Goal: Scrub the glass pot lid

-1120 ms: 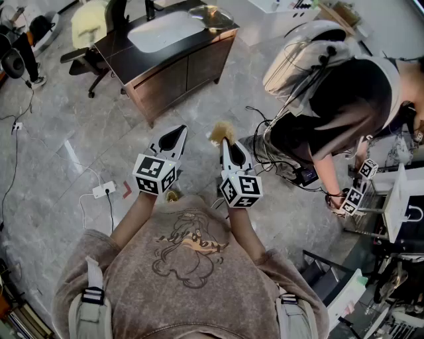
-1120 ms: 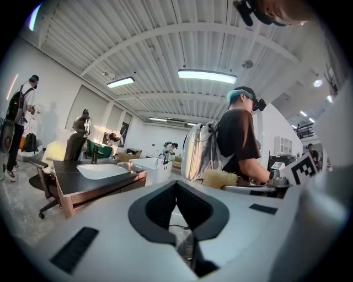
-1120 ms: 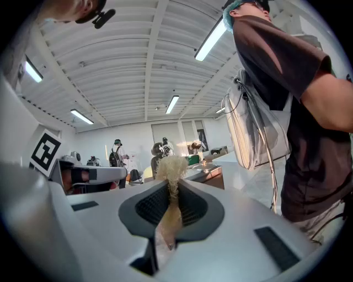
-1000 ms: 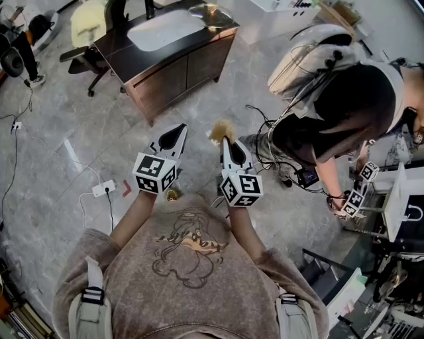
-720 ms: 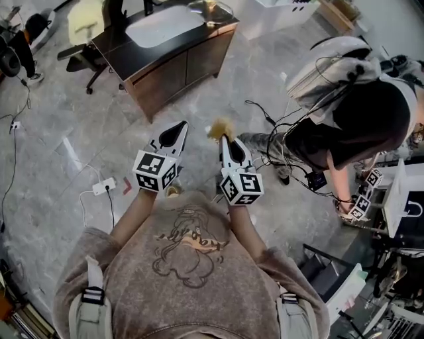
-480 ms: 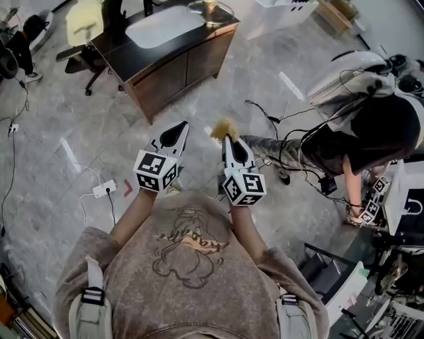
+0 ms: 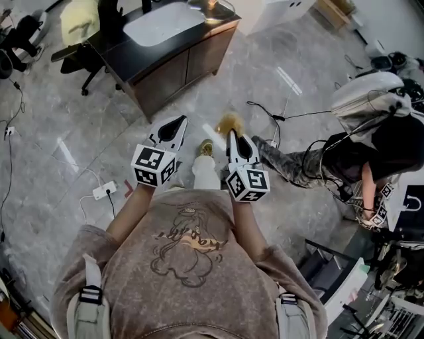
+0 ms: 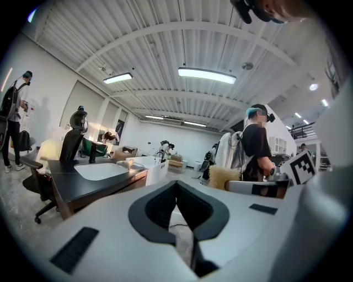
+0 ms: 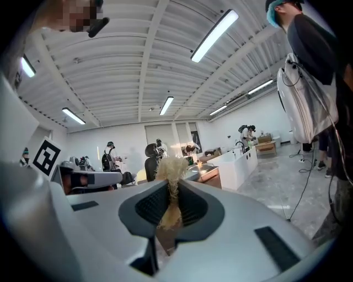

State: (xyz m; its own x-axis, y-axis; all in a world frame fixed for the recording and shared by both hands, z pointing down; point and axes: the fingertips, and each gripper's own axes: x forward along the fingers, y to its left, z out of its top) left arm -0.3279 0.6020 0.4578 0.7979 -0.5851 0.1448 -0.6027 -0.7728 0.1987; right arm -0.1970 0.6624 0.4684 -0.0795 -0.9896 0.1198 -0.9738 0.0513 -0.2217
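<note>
Bystander [image 7: 396,142] shifted right; sink cabinet [image 7: 179,63] ahead; right claw [image 7: 232,134] clamps scrubber [image 7: 230,122].

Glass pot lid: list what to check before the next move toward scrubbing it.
1. Scrubber gripped: ok, the right tool is shut on it.
2. Left tool free: ok, shut with nothing between its jaws.
3. Glass pot lid within reach: not ok, it lies on the sink cabinet, across the floor.
4. Walkway to the cabinet: looks ok, the power strip lies off to the left.
5. Lid's seating on the counter: cannot tell, too small.
</note>
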